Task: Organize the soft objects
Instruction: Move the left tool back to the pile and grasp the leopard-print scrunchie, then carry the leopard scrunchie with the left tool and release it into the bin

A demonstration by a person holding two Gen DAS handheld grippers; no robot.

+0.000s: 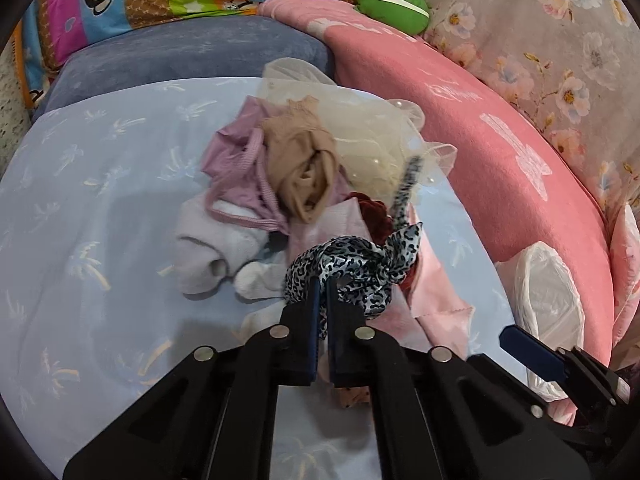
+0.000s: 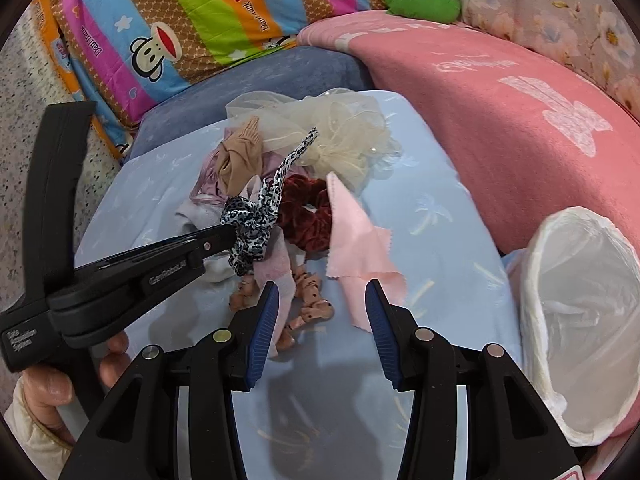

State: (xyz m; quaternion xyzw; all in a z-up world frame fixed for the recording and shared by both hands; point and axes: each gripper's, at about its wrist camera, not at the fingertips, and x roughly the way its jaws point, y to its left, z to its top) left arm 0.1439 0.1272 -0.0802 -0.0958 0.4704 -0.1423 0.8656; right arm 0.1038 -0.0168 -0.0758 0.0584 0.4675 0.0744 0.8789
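A heap of soft things lies on the light blue sheet: purple garment, tan stockings, cream tulle, white socks, dark red velvet scrunchie, pink cloth. My left gripper is shut on a leopard-print scrunchie at the heap's near edge; the right wrist view shows that left gripper pinching the leopard-print scrunchie. My right gripper stands open just above a pink dotted scrunchie, touching nothing.
An open white plastic bag sits at the right edge of the sheet. A pink blanket rises behind it. A striped monkey-print pillow, a green cushion and a blue cushion line the back. A hand holds the left gripper.
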